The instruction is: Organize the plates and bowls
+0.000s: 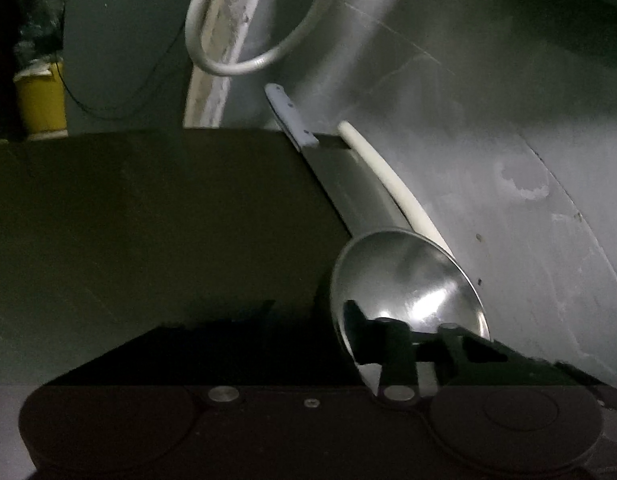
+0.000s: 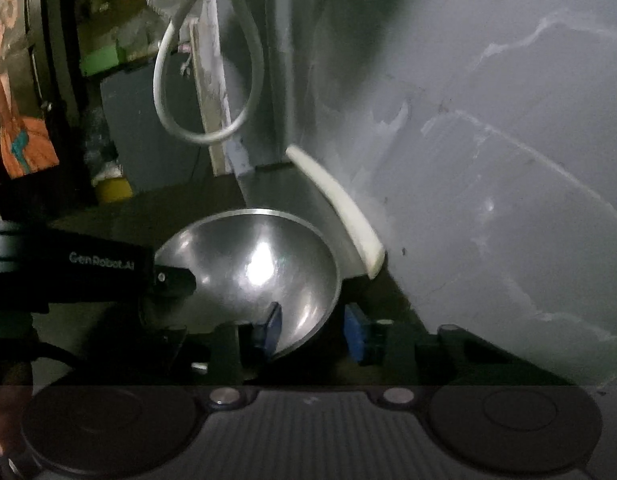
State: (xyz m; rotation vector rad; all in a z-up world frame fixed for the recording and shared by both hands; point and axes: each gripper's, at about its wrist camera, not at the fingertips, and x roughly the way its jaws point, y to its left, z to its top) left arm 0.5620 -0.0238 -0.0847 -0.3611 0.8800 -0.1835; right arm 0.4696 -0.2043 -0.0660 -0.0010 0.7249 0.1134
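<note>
Left wrist view: my left gripper [image 1: 412, 344] is clamped on the near rim of the shiny round steel bowl [image 1: 404, 280], held tilted, dark countertop [image 1: 148, 220] off to its left. Right wrist view confirms it: the left tool comes in from the left onto the bowl rim. My right gripper [image 2: 312, 332] is spread, blue pads [image 2: 270, 326] straddling the bowl's near-right rim, not pinching. I see no plates or stack, so I judge sorting barely begun; bowl not yet placed.
</note>
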